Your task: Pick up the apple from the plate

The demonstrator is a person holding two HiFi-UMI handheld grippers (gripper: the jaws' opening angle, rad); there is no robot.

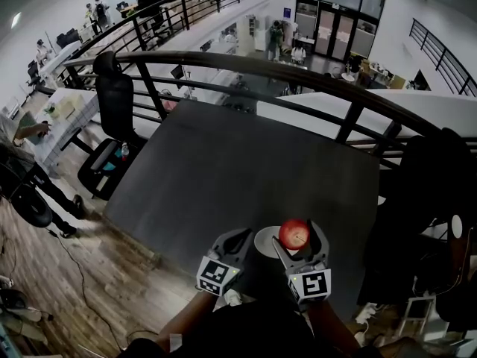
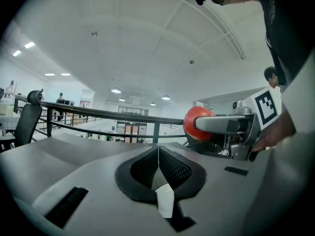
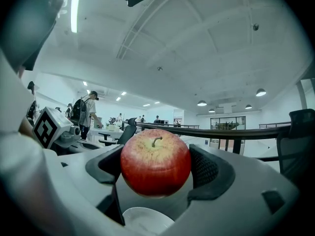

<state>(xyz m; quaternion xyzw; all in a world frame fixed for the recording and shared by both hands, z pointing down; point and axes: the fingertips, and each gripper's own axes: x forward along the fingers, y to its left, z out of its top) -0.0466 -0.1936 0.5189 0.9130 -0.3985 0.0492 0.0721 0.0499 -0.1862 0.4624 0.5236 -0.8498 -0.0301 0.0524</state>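
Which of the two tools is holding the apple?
The right tool: its jaws grip the apple above the plate. The left tool has its jaws closed together on nothing.

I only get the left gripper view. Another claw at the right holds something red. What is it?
Observer: The right gripper view shows an apple, stem up, clamped in the jaws of the right gripper.
Operator: Is it resting on anything?
Observer: No. That view shows a gap between it and the white plate below.
Operator: Where does the plate sit?
Observer: The head view shows it on a dark table, near the person's edge.
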